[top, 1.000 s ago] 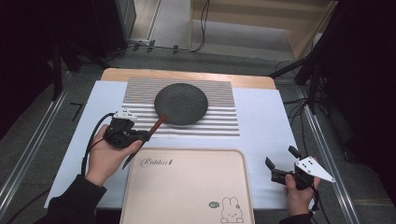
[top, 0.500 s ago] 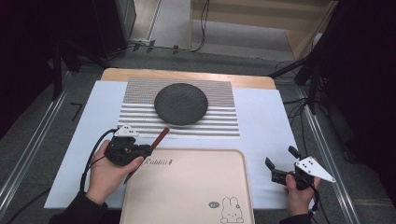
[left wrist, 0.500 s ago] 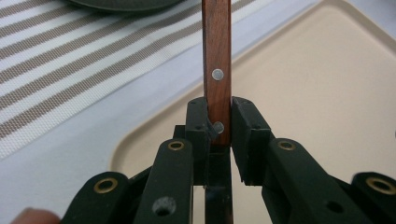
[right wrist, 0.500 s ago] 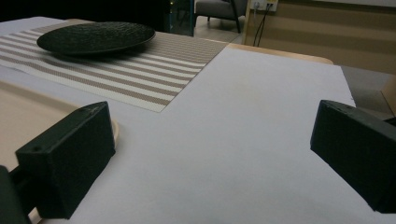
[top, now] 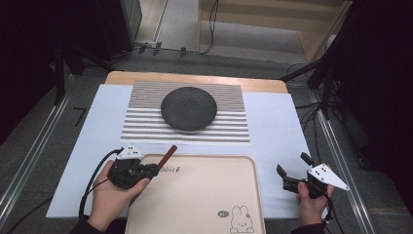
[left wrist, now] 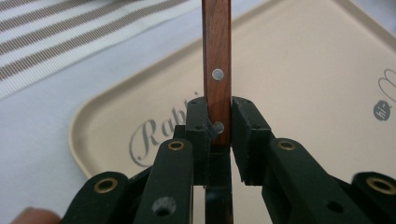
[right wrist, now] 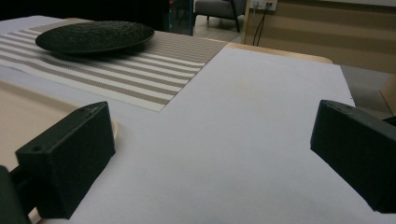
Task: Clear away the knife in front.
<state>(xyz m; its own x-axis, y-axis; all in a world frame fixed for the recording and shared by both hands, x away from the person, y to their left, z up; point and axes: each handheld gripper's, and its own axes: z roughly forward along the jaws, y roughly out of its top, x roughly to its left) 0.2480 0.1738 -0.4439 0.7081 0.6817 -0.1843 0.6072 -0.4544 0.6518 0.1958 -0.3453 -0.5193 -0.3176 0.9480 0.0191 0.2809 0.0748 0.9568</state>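
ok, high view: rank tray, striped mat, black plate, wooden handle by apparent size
1. Striped mat and tray: close; tray is nearer the camera and cut off at the bottom, so unsure.
2. Black plate.
3. Wooden handle.

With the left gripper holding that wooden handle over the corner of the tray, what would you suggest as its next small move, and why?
Probably ease the left gripper lower and farther over the beige tray. Its jaws are clamped on the wooden-handled utensil, whose handle tip sits just at the tray's far left corner, so releasing now might drop it on the rim. The right gripper rests open beside the tray.
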